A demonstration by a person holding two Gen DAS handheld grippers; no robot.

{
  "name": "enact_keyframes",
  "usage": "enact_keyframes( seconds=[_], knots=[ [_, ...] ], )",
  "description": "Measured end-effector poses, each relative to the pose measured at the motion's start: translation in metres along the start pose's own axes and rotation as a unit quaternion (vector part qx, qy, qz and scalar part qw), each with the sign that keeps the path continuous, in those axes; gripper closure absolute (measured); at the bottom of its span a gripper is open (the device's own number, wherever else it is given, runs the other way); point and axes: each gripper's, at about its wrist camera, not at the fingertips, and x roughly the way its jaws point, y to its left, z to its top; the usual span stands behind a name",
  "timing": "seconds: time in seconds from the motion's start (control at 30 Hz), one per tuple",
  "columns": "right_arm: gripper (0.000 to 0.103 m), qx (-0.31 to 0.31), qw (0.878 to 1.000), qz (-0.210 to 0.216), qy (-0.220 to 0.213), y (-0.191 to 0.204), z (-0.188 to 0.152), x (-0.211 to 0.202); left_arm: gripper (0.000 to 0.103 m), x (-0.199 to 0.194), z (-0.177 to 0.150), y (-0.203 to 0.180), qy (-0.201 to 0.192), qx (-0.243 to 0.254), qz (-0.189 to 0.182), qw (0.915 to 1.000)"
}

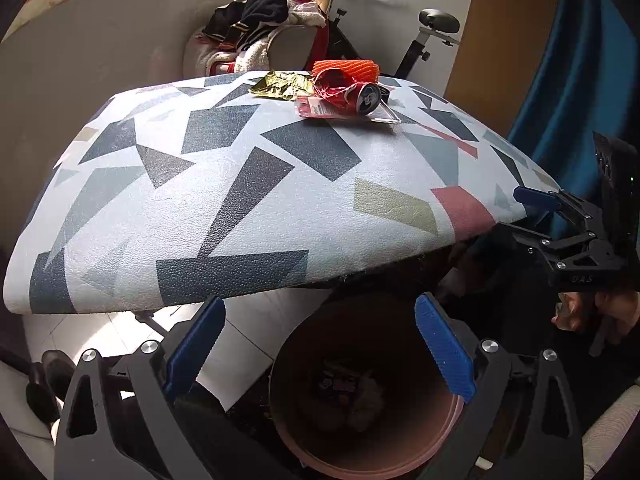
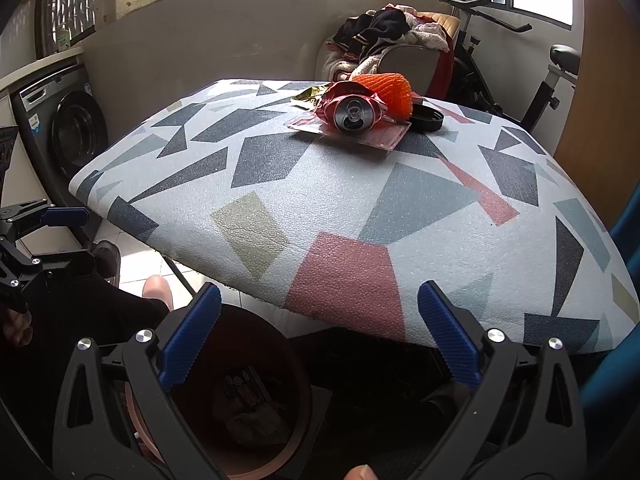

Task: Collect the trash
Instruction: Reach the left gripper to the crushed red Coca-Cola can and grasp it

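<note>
A pile of trash sits at the far side of the patterned table [image 1: 240,184]: a crushed red can [image 1: 362,98], an orange foam net [image 1: 348,69], a gold wrapper [image 1: 282,86] and a clear plastic package [image 1: 344,114]. The right wrist view shows the same can [image 2: 354,114], net [image 2: 390,88] and package [image 2: 360,132], plus a black lid [image 2: 428,118]. A brown bin [image 1: 360,392] with trash inside stands below the table's near edge; it also shows in the right wrist view [image 2: 240,396]. My left gripper [image 1: 320,344] is open and empty above the bin. My right gripper [image 2: 320,336] is open and empty near the table edge.
A chair heaped with clothes [image 1: 264,24] and an exercise bike [image 1: 424,36] stand behind the table. A washing machine [image 2: 68,128] is at the left. A blue curtain [image 1: 560,80] hangs at the right. The other gripper shows at the right edge [image 1: 576,232].
</note>
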Motion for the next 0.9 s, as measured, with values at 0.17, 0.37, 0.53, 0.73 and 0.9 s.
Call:
enact_keyframes(
  seconds=[0.17,0.37,0.53,0.73,0.9],
  knots=[
    [0.006,0.006,1.000,-0.001,0.009,-0.003,0.002,0.003,0.010,0.005,0.002,0.000,0.007,0.000,0.005,1.0000],
    [0.006,0.033,0.999,0.016,0.038,-0.014,0.008,0.015,0.010,0.006,0.009,-0.001,0.011,0.008,-0.001,0.9999],
    [0.006,0.045,0.998,0.006,0.037,-0.027,0.026,0.023,0.010,0.009,0.039,-0.002,-0.001,0.025,-0.020,0.9995],
    [0.006,0.055,0.998,-0.005,0.013,-0.050,0.062,0.031,0.016,0.039,0.110,0.017,-0.007,-0.029,-0.078,0.9965],
    [0.006,0.075,0.997,-0.013,0.014,-0.073,0.081,0.048,0.030,0.090,0.172,0.035,0.005,-0.106,-0.154,0.9823]
  ],
)
